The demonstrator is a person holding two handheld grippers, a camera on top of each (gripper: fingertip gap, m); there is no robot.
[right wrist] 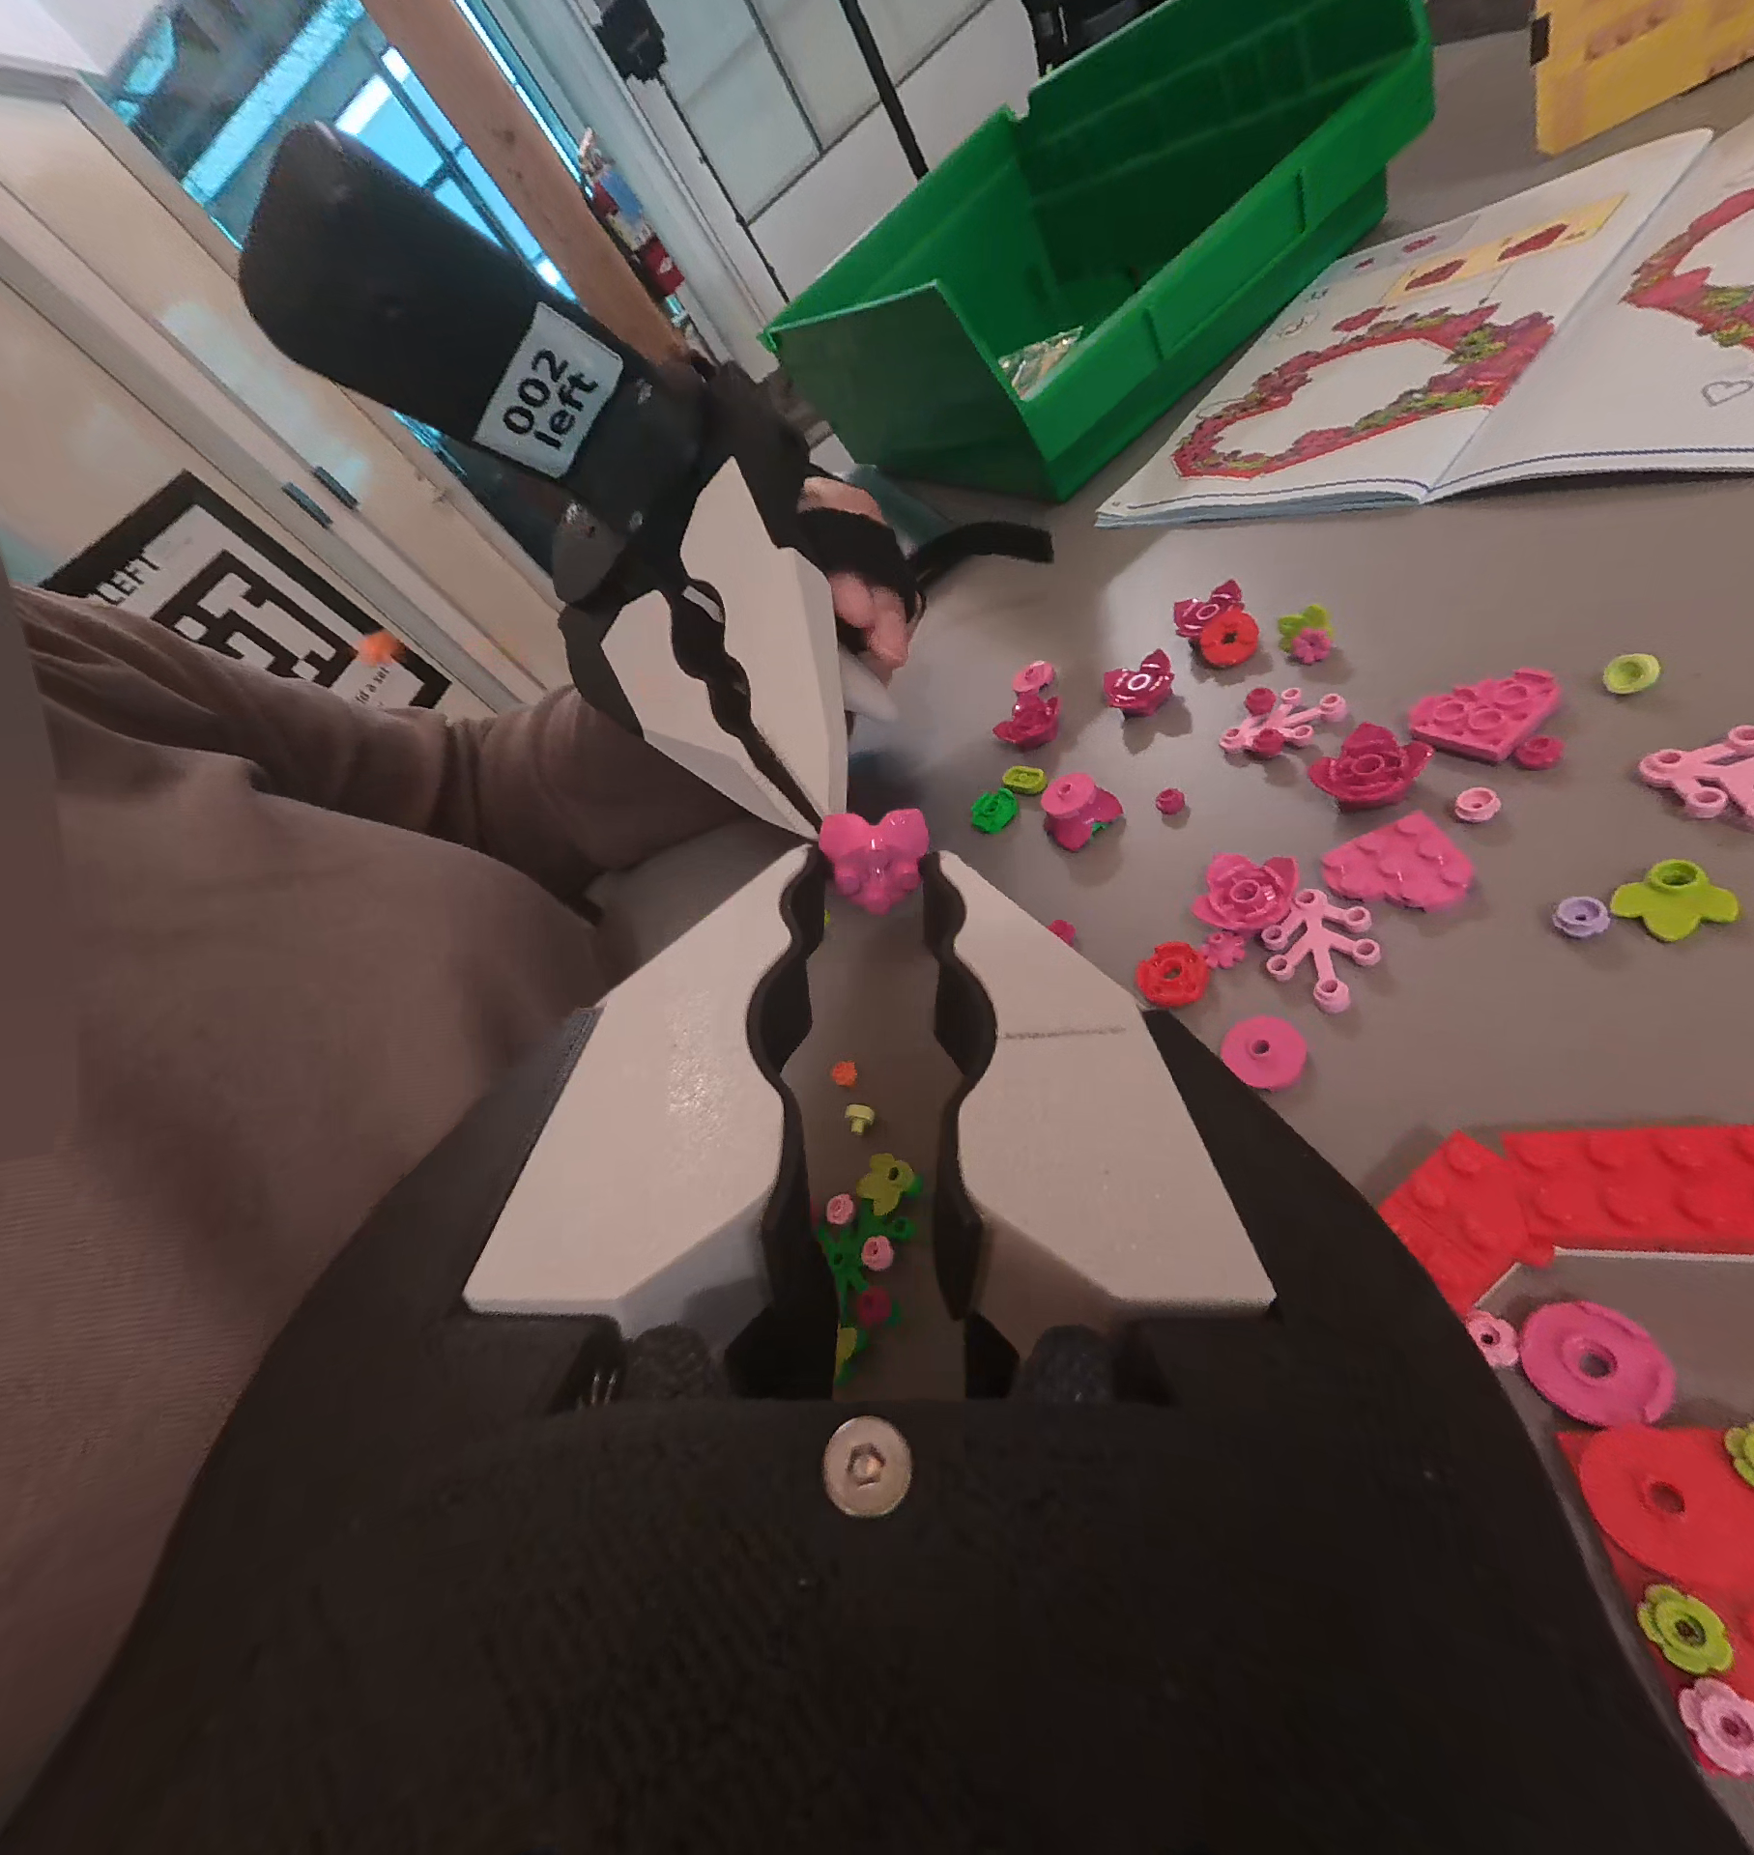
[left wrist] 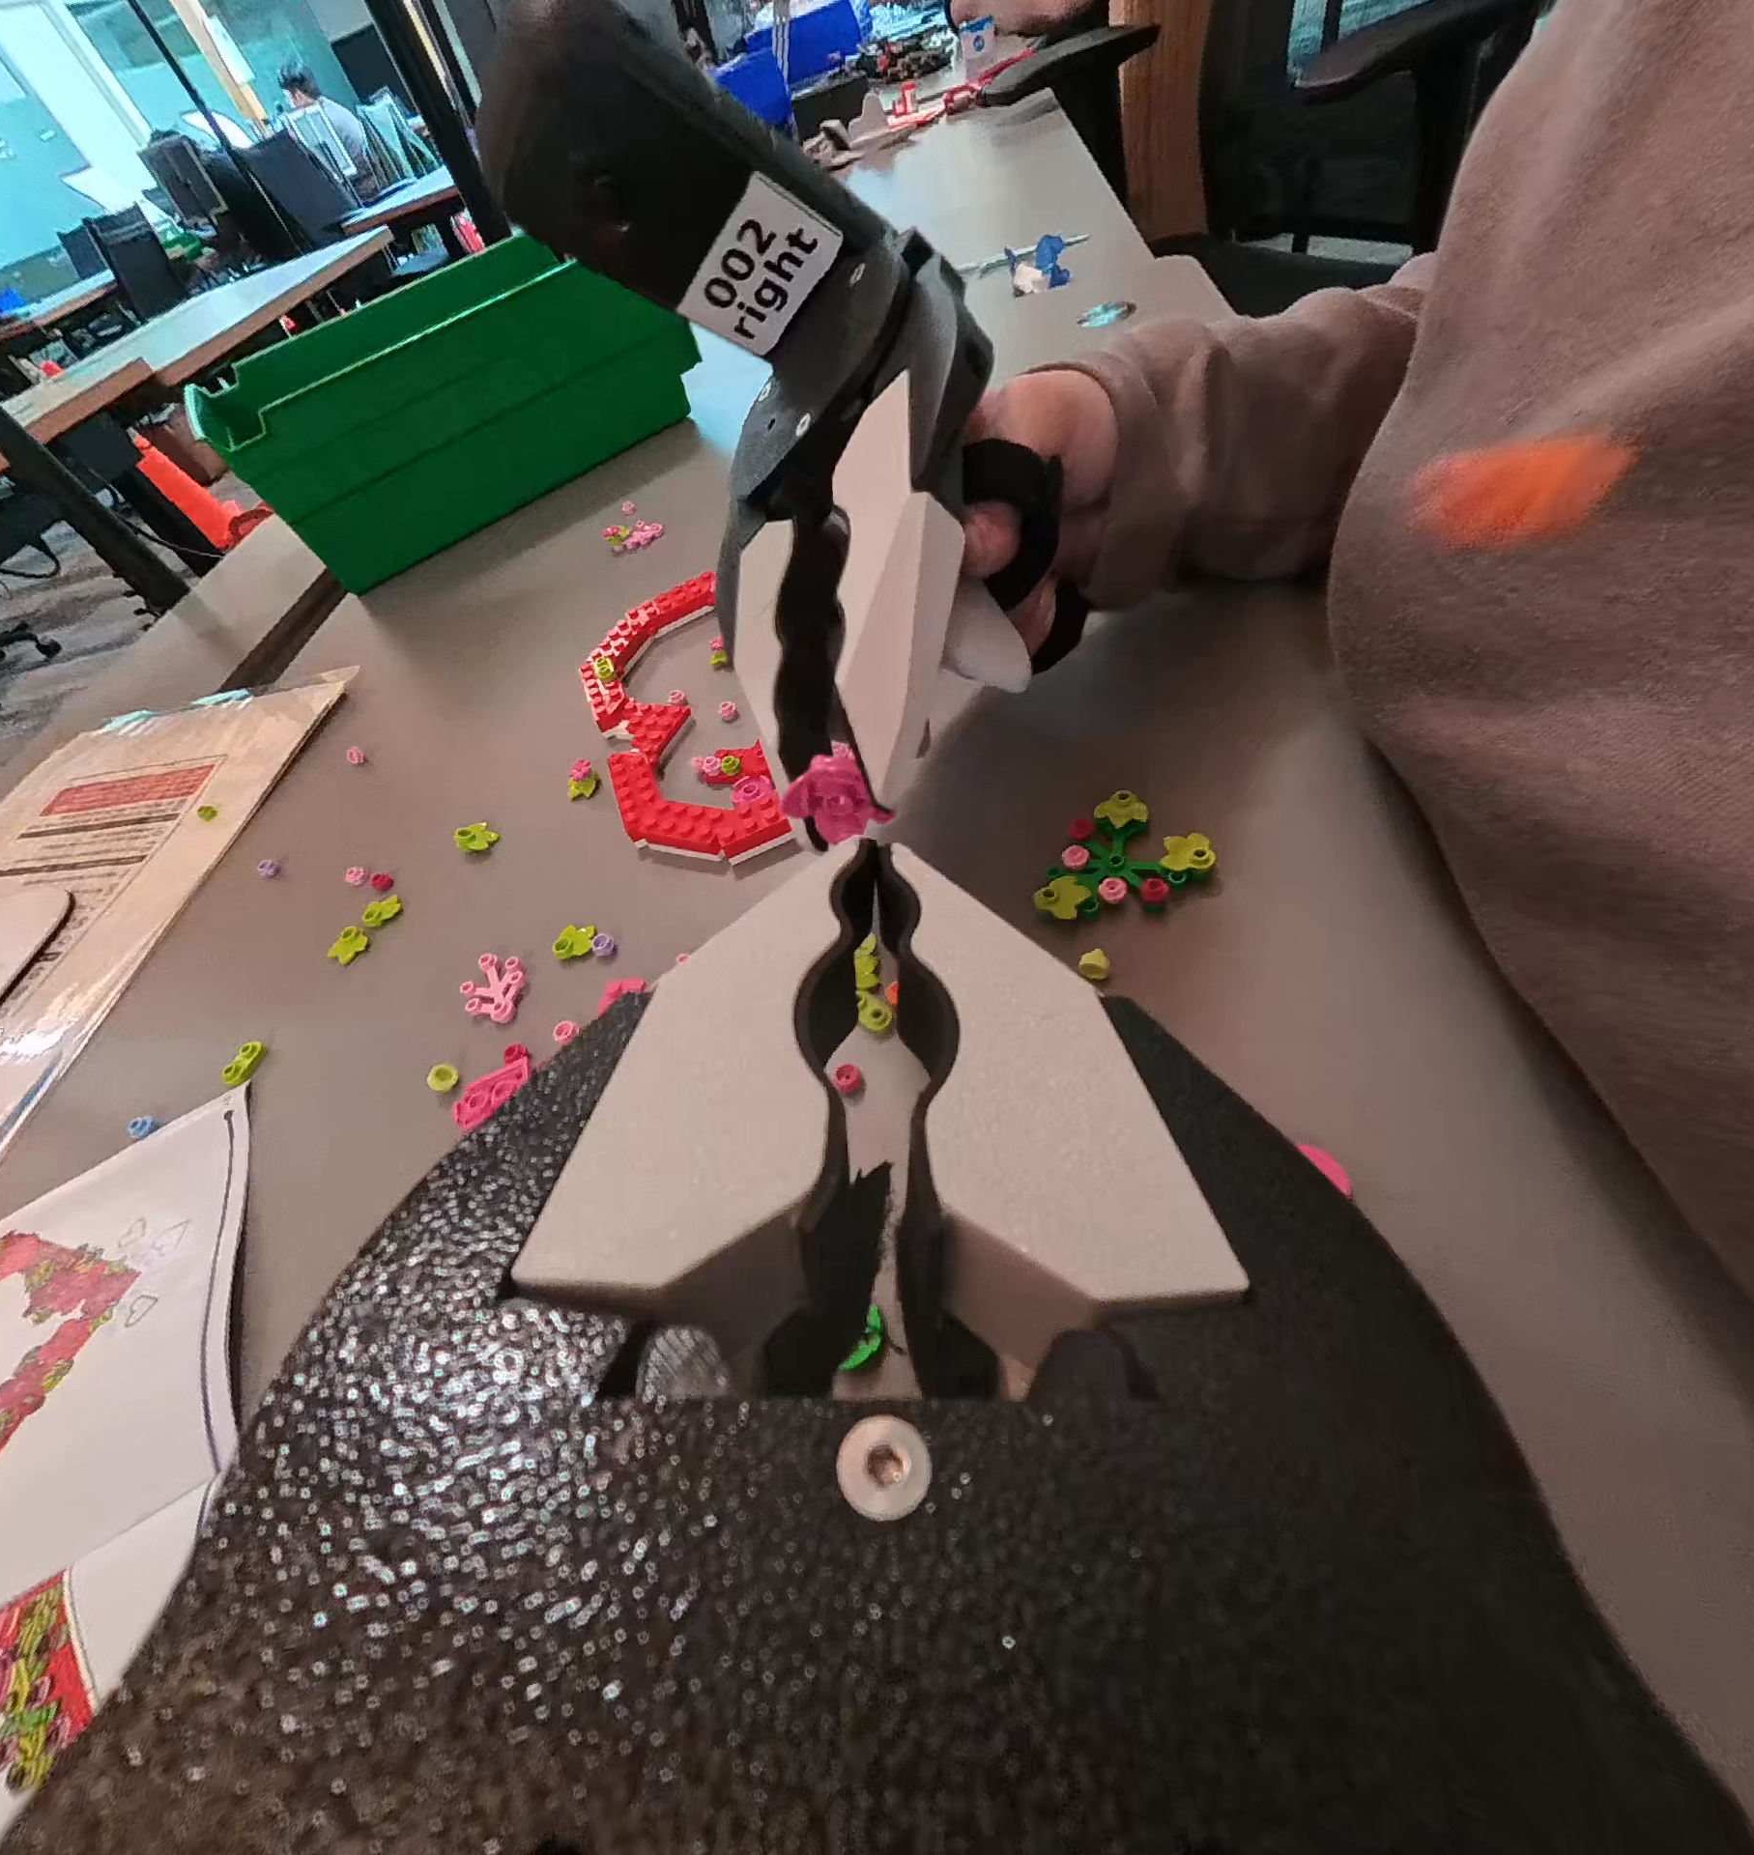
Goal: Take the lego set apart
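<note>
Right at the tip of your left gripper (left wrist: 867, 863), in the left wrist view, sits the pink flower piece (left wrist: 832, 798). It is up in the air, above the bench (left wrist: 471, 642). Your left gripper looks pressed almost shut, with its tips just under the flower. I cannot tell from this view if they pinch any of it. Your right gripper (left wrist: 847, 793) comes down from above and its tips are closed on the flower. Past it, on the far side, lies the red heart frame (left wrist: 682, 793), and farther off is the green bin (left wrist: 451, 391). Off to the right of your tip sits a green leaf cluster (left wrist: 1118, 868).

Between the tips of your right gripper (right wrist: 870, 865), in the right wrist view, is the same pink flower piece (right wrist: 873, 853). The tips squeeze it from both sides. Your left gripper (right wrist: 824, 818) points in from the upper left, closed to a thin point that touches the flower's left edge. So the two grippers meet nose to nose on this one small piece. I think you should pull them straight apart along that line. To the right lie loose pink pieces (right wrist: 1244, 888) and the booklet (right wrist: 1455, 351).
</note>
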